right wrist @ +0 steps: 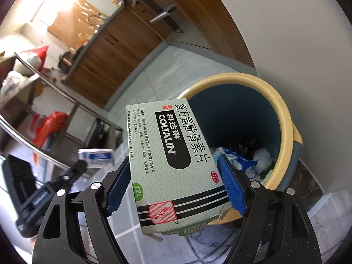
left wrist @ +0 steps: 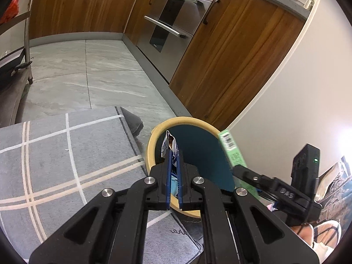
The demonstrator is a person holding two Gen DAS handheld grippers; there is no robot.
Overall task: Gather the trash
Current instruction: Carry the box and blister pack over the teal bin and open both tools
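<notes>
- Trash bin (right wrist: 283,118), blue with a cream rim, holds crumpled wrappers.
- Right gripper (right wrist: 176,189): jaws clamped on a green medicine box (right wrist: 169,160) beside the rim.
- Left gripper (left wrist: 174,176): jaws pinched on a small wrapper (left wrist: 170,143) over the bin.

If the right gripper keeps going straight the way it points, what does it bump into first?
Probably the trash bin. The right gripper, holding the medicine box, points toward the bin's open mouth, so the box would likely reach it first; depth is unclear.

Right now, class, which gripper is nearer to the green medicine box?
Right. The right gripper is clamped on the green medicine box over the bin; the left gripper holds a wrapper beside it, apart from the box.
</notes>
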